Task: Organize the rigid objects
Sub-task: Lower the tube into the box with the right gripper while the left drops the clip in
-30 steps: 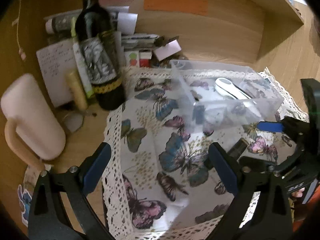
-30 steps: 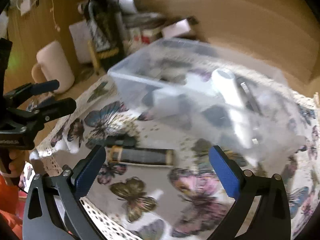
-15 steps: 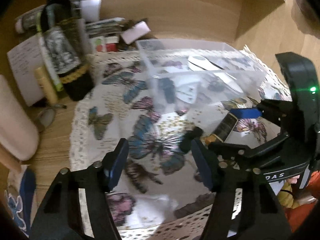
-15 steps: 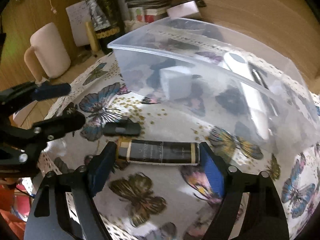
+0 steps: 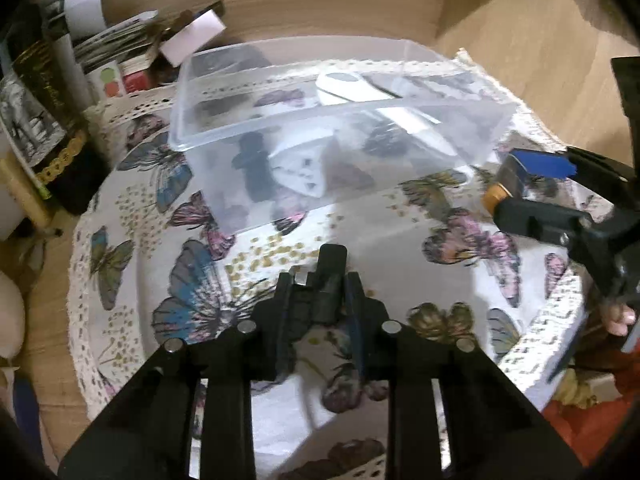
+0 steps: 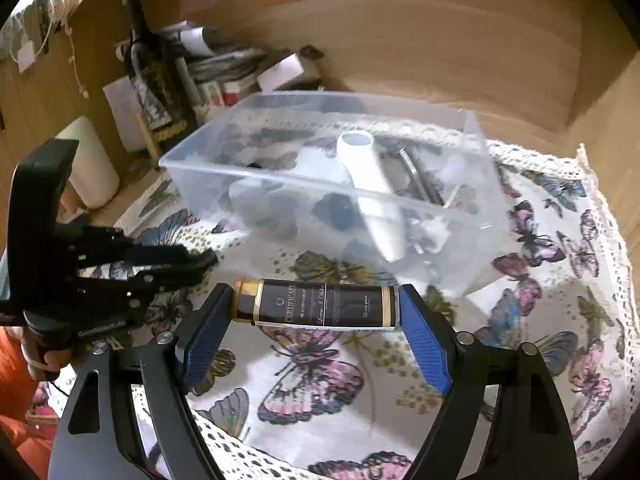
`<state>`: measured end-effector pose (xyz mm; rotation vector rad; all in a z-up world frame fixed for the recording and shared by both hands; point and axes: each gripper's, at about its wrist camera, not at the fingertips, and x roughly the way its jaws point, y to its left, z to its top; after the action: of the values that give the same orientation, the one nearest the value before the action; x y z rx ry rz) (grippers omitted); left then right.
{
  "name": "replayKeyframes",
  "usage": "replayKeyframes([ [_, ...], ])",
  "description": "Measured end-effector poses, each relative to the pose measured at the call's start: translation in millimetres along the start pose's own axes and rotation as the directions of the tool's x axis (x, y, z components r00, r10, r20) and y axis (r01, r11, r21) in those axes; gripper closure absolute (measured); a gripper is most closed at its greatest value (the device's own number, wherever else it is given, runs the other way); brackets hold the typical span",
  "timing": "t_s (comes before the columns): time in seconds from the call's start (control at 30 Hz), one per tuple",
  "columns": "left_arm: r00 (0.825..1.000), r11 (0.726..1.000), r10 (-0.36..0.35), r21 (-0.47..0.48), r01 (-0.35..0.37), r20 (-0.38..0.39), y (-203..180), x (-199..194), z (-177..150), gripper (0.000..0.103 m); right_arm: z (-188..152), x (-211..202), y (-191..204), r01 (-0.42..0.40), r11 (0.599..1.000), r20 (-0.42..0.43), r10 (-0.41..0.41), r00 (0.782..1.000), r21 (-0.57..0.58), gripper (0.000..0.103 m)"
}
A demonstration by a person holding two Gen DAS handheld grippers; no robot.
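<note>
Butterfly cloth (image 6: pixel 320 380): dark tube (image 6: pixel 316 306) now between right fingers (image 6: pixel 422 340).

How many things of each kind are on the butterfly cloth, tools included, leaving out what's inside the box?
Clear plastic box: 1
Dark labelled tube: 1
Small black piece: 1
Hand-held gripper: 2, the left hand-held gripper shut on the small black piece, the right hand-held gripper, whose jaws have just been closing, gripping the dark labelled tube
Total: 5

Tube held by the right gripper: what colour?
Dark brown with gold bands; clearest in the right wrist view.
</note>
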<state>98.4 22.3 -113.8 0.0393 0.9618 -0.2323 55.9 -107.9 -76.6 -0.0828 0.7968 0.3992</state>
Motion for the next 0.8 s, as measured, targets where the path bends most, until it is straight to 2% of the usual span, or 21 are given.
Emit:
replayKeyframes([
  [0.07, 0.999, 0.999, 0.044, 0.009, -0.044, 0.020, -3, -4, -1, 0.078, 1, -6, -3, 0.001, 1.000, 0.022, -0.001, 1.000, 0.001, 0.023],
  [0.3, 0.987, 0.995, 0.100, -0.011, -0.100, 0.123, -4, -39, 7, 0.078, 17, -27, -9, 0.010, 1.000, 0.109, -0.010, 0.994, 0.001, 0.023],
  [0.57, 0.966, 0.996, 0.091, -0.036, -0.085, 0.242, -3, -69, 35, 0.078, 45, -34, -16, 0.021, 1.000, 0.185, -0.020, 0.982, -0.007, 0.023],
  [0.8, 0.961, 0.994, 0.103, -0.060, -0.090, 0.256, 9, -56, 63, 0.078, 73, -11, -17, 0.053, 0.998, 0.188, -0.045, 0.981, -0.037, 0.023],
])
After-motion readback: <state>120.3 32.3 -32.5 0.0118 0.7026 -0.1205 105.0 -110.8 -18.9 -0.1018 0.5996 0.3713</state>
